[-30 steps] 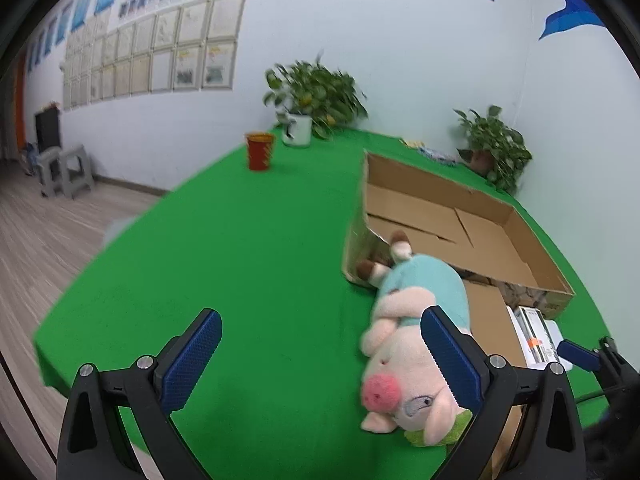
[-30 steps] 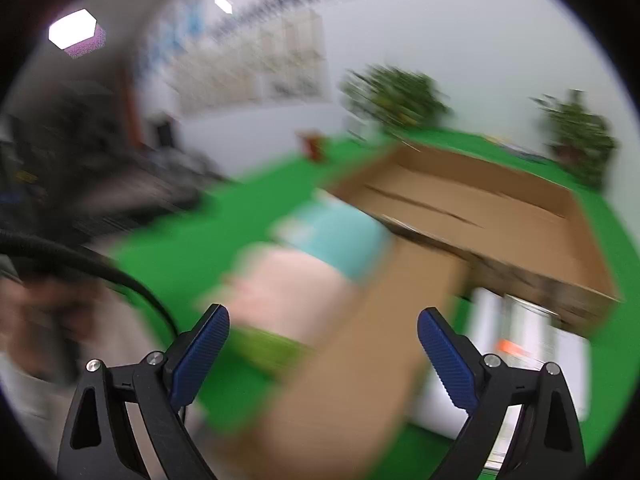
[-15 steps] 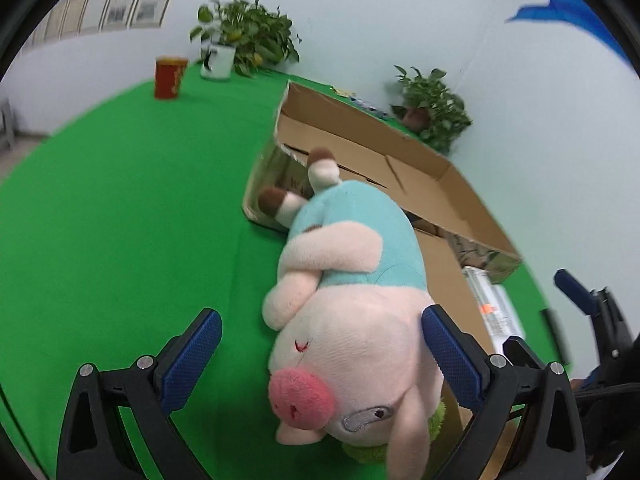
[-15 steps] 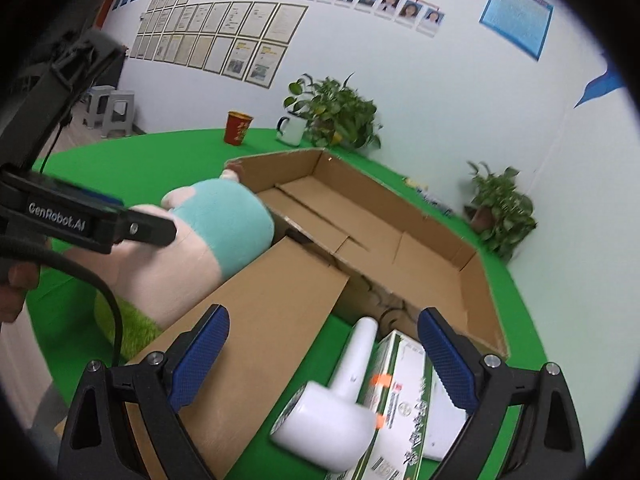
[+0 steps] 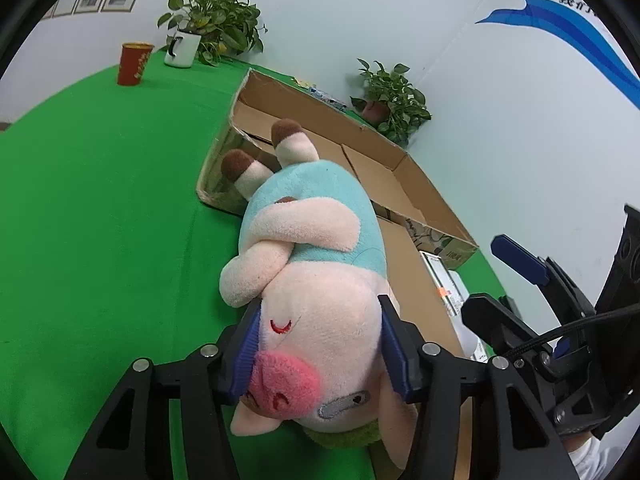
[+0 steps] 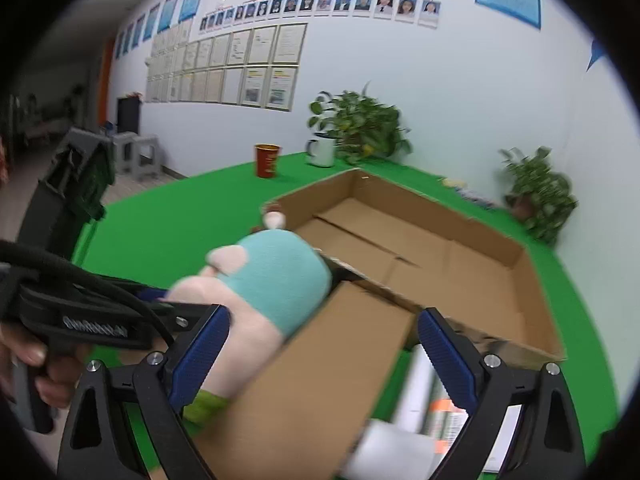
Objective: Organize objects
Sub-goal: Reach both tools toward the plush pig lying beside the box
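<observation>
A plush pig (image 5: 316,264) in a teal shirt lies on the green table, feet against the open cardboard box (image 5: 400,168). My left gripper (image 5: 320,356) is closing on the pig's head, and both blue pads press into its cheeks. In the right wrist view the pig (image 6: 272,280) shows left of the box's folded-out flap (image 6: 320,380). The right gripper (image 6: 324,344) stands open above that flap, holding nothing. The left gripper's black body (image 6: 80,320) and a hand (image 6: 44,372) are at the far left.
A white-and-green carton (image 5: 448,292) and a white object (image 6: 404,424) lie right of the flap. A red cup (image 5: 134,63), a white mug with a plant (image 5: 184,46) and a second potted plant (image 5: 390,104) stand at the table's far edge.
My left gripper dropped onto the pig's head and its jaws closed from wide open onto the cheeks. The right wrist view tilted up, showing more wall and less of the white objects.
</observation>
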